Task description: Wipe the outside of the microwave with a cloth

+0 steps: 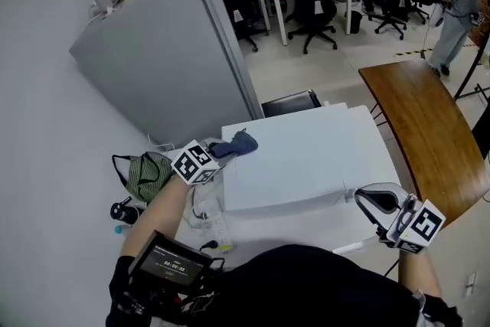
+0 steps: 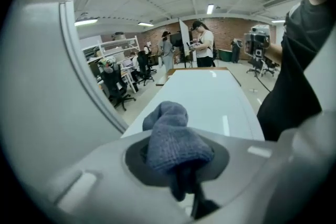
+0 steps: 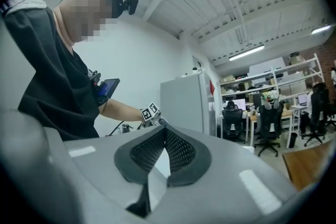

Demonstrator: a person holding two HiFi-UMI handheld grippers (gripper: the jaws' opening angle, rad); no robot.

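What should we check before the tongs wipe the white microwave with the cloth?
1. The cloth is pinched in the left tongs: ok.
2. The cloth sits over the microwave top, near its back left corner: ok.
3. The cloth presses on the top: cannot tell.
4. The right tongs are shut and hold nothing: ok.
5. The top ahead of the cloth is bare: ok.
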